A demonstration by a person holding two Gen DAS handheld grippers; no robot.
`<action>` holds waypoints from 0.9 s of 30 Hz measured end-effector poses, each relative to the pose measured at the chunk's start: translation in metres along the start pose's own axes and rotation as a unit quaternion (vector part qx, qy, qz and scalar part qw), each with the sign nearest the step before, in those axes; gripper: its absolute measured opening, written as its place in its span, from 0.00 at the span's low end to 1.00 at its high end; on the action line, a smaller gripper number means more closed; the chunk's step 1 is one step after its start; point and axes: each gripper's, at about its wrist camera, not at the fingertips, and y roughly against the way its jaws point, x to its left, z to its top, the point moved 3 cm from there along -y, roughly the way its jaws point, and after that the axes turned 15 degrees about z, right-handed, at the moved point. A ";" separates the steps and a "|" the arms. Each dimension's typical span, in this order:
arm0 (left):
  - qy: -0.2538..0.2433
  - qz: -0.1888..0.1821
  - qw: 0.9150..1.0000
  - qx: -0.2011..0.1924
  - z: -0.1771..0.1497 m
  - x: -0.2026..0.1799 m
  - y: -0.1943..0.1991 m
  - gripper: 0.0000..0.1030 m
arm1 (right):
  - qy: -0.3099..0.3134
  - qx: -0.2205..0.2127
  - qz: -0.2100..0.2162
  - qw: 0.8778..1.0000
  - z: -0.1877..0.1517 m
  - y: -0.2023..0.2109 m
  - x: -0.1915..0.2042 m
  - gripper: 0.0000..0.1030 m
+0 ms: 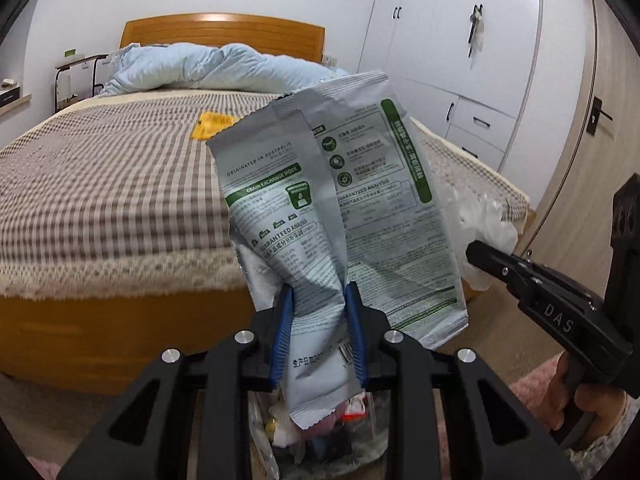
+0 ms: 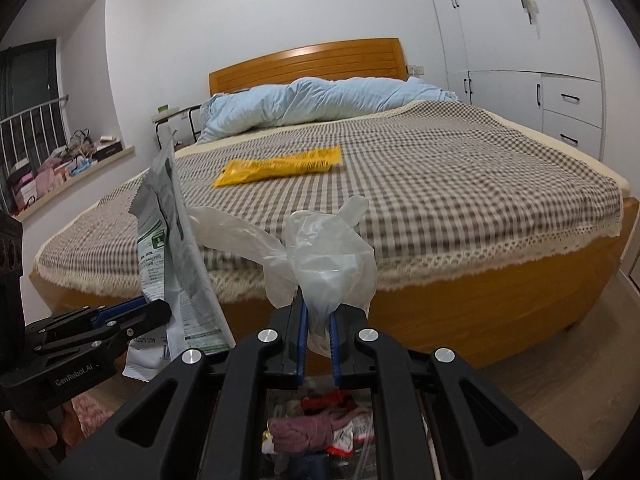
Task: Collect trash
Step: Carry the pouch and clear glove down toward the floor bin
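Left wrist view: left gripper (image 1: 320,320), angled downward, clamps a grey pouch (image 1: 332,200); right gripper (image 2: 318,312) (nearly closed) pinches a clear plastic bag (image 2: 320,252) near the bed's (image 2: 480,312) foot edge.

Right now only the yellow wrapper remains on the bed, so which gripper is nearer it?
Neither clearly. The left gripper and right gripper are both short of the bed's foot, the yellow wrapper mid-bed.

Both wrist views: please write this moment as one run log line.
left gripper: shut on grey pouch | right gripper: shut on clear plastic glove | yellow wrapper: on bed | trash bag: below
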 end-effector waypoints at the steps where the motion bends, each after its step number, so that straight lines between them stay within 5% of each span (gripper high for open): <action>1: -0.002 0.000 1.000 0.003 -0.005 -0.001 0.002 0.24 | 0.001 0.004 0.001 1.000 -0.003 0.000 0.002 0.09; 27: -0.067 0.041 0.994 0.072 -0.077 -0.003 -0.007 0.24 | 0.002 0.105 0.009 0.994 -0.070 -0.020 -0.001 0.09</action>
